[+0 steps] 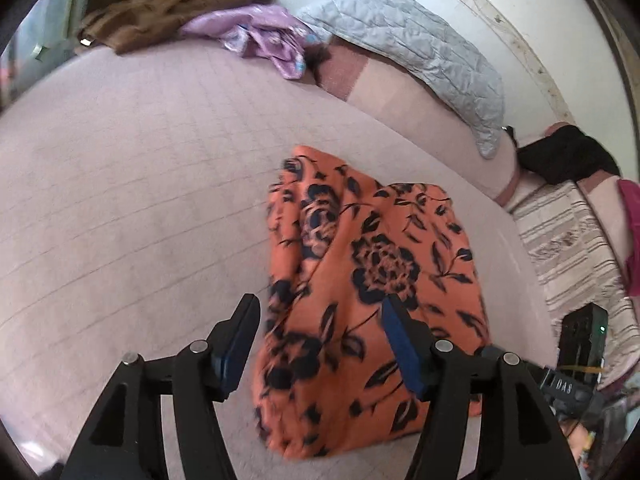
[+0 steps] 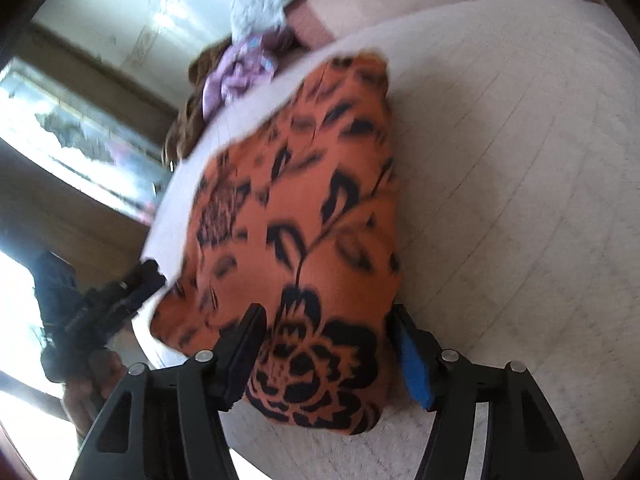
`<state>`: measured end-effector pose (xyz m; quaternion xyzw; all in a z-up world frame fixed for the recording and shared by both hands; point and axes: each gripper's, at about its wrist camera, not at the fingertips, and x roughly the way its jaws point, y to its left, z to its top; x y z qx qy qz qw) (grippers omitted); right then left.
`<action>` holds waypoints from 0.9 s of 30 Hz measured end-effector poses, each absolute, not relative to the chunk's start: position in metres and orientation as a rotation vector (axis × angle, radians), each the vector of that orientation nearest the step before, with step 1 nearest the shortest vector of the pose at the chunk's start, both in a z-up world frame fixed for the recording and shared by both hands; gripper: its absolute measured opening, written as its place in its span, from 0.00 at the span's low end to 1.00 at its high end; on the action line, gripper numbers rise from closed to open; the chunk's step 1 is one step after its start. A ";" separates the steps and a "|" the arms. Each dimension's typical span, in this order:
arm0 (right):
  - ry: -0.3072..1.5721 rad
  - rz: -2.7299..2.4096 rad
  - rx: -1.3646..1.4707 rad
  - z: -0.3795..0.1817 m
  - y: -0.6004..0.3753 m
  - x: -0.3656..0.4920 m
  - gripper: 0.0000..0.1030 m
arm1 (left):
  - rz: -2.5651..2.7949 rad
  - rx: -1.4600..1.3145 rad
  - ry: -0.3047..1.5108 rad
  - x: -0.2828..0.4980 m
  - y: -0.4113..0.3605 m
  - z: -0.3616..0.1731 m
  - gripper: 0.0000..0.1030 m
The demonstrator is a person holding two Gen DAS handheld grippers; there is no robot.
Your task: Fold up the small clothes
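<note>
Orange floral garment lies partly folded on bed, long axis running away from both grippers. Left gripper spread, nothing held, near edge between jaws. Right gripper spread, straddling near end, pads not pressing. Both equally near.

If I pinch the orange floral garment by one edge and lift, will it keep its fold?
Probably not: the orange floral garment lies in soft rumpled layers, so it likely droops and unfolds. It looks thin and light, and may slide on the smooth quilted bedspread.
</note>
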<state>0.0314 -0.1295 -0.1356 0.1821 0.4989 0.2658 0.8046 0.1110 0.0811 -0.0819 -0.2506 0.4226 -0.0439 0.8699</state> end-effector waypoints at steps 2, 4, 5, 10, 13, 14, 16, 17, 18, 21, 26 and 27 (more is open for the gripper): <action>1.048 0.548 0.443 -0.130 -0.140 0.042 0.66 | -0.101 -0.538 0.919 0.125 0.080 -0.090 0.63; 1.044 0.534 0.472 -0.128 -0.143 0.055 0.67 | -0.112 -0.558 0.942 0.137 0.080 -0.097 0.63; 1.038 0.537 0.488 -0.126 -0.143 0.067 0.67 | -0.114 -0.568 0.946 0.142 0.081 -0.098 0.63; 1.087 0.555 0.508 -0.133 -0.128 0.108 0.67 | -0.130 -0.582 0.948 0.159 0.082 -0.102 0.63; 1.130 0.552 0.517 -0.149 -0.119 0.121 0.64 | -0.123 -0.604 1.027 0.171 0.082 -0.129 0.51; 1.154 0.568 0.518 -0.158 -0.113 0.126 0.59 | -0.130 -0.619 1.013 0.171 0.084 -0.131 0.49; 1.157 0.573 0.497 -0.160 -0.107 0.126 0.50 | -0.141 -0.621 1.011 0.169 0.085 -0.128 0.44; 1.151 0.571 0.484 -0.158 -0.105 0.125 0.49 | -0.144 -0.615 1.011 0.168 0.085 -0.127 0.42; 1.145 0.571 0.459 -0.155 -0.103 0.124 0.48 | -0.146 -0.612 1.009 0.167 0.085 -0.124 0.42; 1.134 0.566 0.427 -0.150 -0.101 0.122 0.50 | -0.149 -0.646 0.974 0.159 0.092 -0.114 0.47; 1.108 0.575 0.464 -0.149 -0.108 0.120 0.64 | -0.168 -0.588 0.993 0.157 0.088 -0.126 0.52; 1.127 0.572 0.463 -0.152 -0.107 0.122 0.64 | -0.172 -0.586 0.996 0.158 0.087 -0.126 0.43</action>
